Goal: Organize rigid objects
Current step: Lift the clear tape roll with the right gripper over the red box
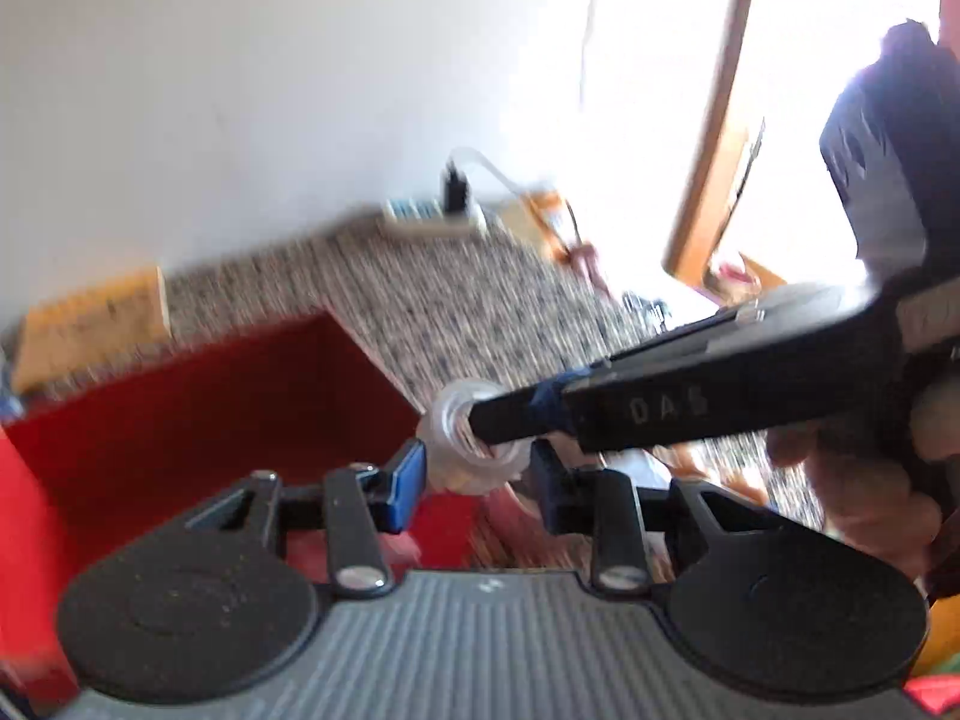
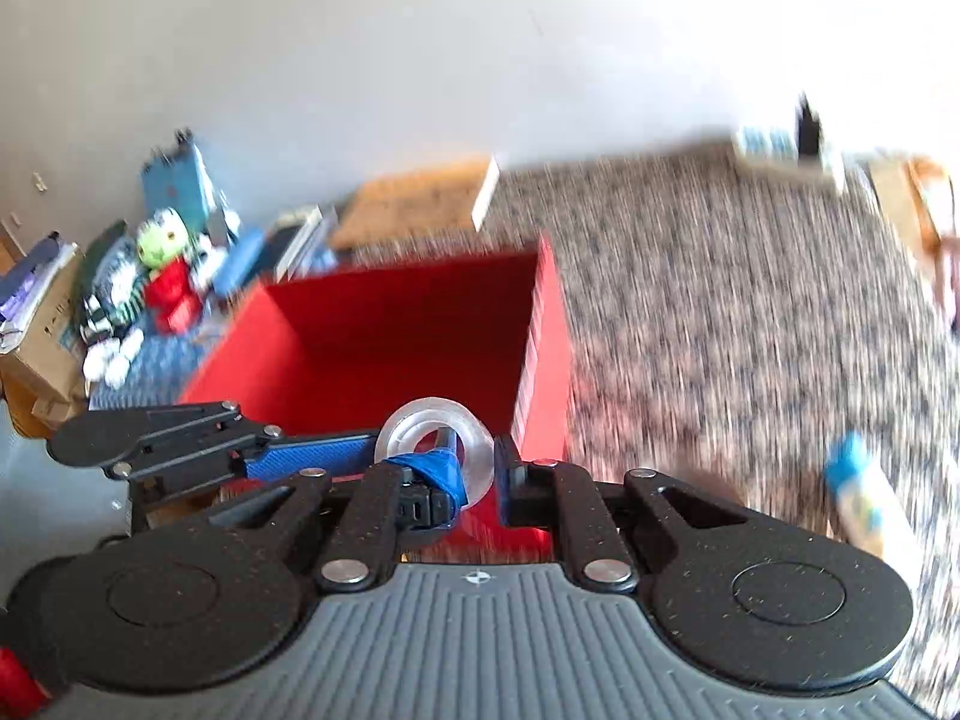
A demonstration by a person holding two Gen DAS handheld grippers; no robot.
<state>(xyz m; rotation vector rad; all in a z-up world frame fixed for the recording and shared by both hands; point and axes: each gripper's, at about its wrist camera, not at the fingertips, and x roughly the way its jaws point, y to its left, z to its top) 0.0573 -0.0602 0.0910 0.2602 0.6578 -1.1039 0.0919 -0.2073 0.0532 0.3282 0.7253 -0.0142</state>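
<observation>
Left wrist view: the clear plastic tape roll (image 1: 471,438) sits between the fingers of the left tongs (image 1: 477,480), whose blue pads stand either side of it; the jaws are partly closed about the roll, though blur hides whether both pads press it. One black finger of the right tongs (image 1: 510,426) comes in from the right and pokes through the roll's centre hole. So the roll's axis runs roughly along that finger, pointing right toward the person's hand (image 1: 864,480). Below and to the left lies the open red rectangular box (image 1: 210,408), standing on a speckled carpet (image 1: 468,300).

Right wrist view: the tape roll (image 2: 435,444) hangs at the tips of the right tongs (image 2: 474,483), its hole facing the camera; the tape-wrapped left finger passes through it, and the other finger stands just outside the rim. These jaws are only narrowly open and seem to pinch the roll's wall. The left tongs (image 2: 336,459) reach in from the left, a blue pad touching the roll's side. The red box (image 2: 408,324) lies straight ahead, just beyond the roll.

Both tongs are at the roll; the drop should go forward into the box.
</observation>
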